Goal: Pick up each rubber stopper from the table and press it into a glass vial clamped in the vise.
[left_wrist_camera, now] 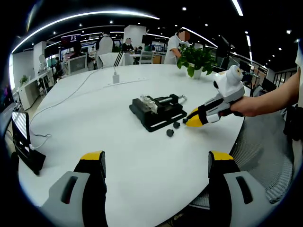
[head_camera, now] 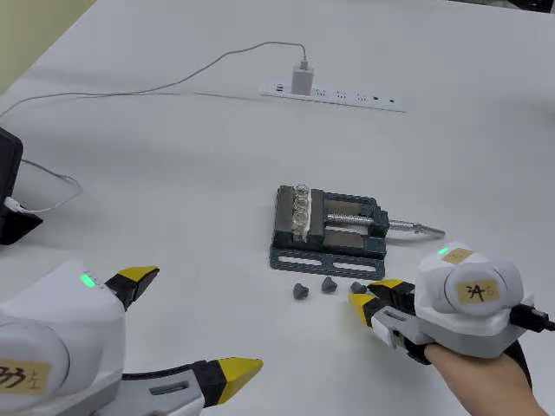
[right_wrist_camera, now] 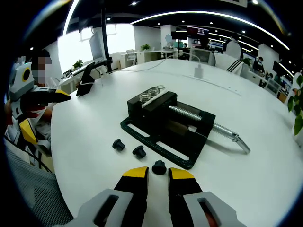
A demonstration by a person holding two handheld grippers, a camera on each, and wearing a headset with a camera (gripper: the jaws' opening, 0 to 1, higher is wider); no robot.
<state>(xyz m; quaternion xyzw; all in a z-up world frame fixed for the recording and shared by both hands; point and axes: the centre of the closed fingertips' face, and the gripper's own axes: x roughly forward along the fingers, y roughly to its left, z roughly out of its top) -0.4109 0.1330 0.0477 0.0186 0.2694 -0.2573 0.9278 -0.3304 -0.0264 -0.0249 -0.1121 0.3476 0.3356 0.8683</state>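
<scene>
A black vise (head_camera: 329, 230) stands mid-table and clamps a row of clear glass vials (head_camera: 301, 212) upright in its jaws. Three dark rubber stoppers lie on the table just in front of it: a left one (head_camera: 300, 291), a middle one (head_camera: 329, 283) and a right one (head_camera: 357, 287). My right gripper (head_camera: 371, 296) is low at that right stopper (right_wrist_camera: 158, 167), its jaws only narrowly apart, and the stopper sits on the table at their mouth. My left gripper (head_camera: 192, 322) hangs wide open near the table's front left, far from the vise (left_wrist_camera: 158, 111), holding nothing.
A white power strip (head_camera: 334, 94) with a plugged-in charger and a long cable lies at the back. A black device (head_camera: 9, 186) with a white cable stands at the left edge. The vise's screw handle (head_camera: 416, 229) sticks out to the right.
</scene>
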